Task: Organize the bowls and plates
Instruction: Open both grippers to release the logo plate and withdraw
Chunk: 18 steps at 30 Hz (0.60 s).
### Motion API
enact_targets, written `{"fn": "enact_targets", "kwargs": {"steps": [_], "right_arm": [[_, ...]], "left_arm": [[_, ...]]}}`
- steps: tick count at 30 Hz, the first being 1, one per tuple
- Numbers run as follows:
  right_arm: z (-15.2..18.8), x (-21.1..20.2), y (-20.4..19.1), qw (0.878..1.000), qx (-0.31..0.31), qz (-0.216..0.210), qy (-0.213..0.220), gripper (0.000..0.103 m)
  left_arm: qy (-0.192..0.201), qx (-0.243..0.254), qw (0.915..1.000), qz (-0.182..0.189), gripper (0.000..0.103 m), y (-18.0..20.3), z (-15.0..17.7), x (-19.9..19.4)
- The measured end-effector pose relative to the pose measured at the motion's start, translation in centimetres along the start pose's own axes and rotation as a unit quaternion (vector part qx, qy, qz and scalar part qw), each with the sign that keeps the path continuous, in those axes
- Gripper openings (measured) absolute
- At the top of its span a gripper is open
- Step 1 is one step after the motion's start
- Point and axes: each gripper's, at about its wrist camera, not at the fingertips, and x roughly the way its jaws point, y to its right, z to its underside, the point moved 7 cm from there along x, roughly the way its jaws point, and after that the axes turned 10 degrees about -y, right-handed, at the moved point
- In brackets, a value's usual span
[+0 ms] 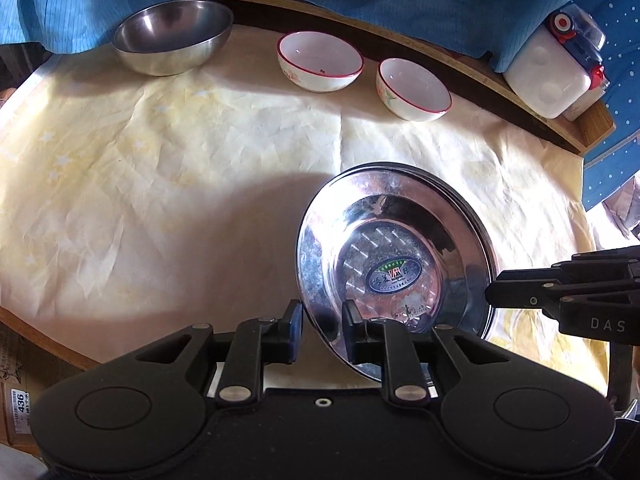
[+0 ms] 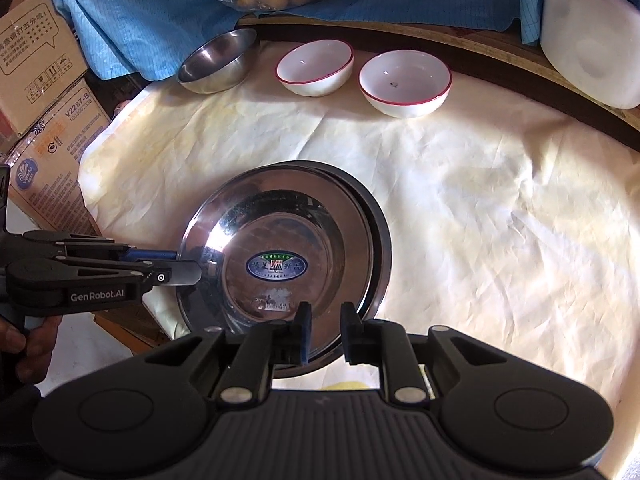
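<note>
Left gripper (image 1: 322, 330), jaws spread, straddles the steel plates' (image 1: 394, 248) lower-centre rim; right gripper (image 2: 325, 334) likewise spread; bare cloth (image 1: 160, 200) left.

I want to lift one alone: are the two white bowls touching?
Apart. The left wrist view shows a clear gap between the left bowl and the right bowl.

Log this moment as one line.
left hand-held gripper: around top steel plate rim, not visibly clamped | right hand-held gripper: open at stack's near edge | steel bowl, two red-rimmed bowls: untouched behind
</note>
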Motion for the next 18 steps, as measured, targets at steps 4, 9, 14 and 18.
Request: {"fn": "enact_targets", "kwargs": {"steps": [4, 9, 14, 18], "right_arm": [[-0.3, -0.2, 0.0, 1.000, -0.002, 0.005, 0.008, 0.037], [-1.1, -0.6, -0.5, 1.000, -0.008, 0.013, 0.023, 0.063], [-2.2, -0.4, -1.2, 0.999, -0.014, 0.009, 0.035, 0.085], [-3.2, -0.4, -2.1, 0.999, -0.019, 0.008, 0.049, 0.096]], "left_arm": [[0.009, -0.015, 0.9998, -0.002, 0.055, -0.5, -0.2, -0.5], [0.025, -0.048, 0.9984, -0.019, 0.084, -2.4, -0.6, -1.3], [0.050, -0.103, 0.9925, -0.043, 0.093, -5.3, -1.2, -2.3], [0.062, -0.141, 0.9866, -0.055, 0.096, -7.7, -1.7, -2.8]]}}
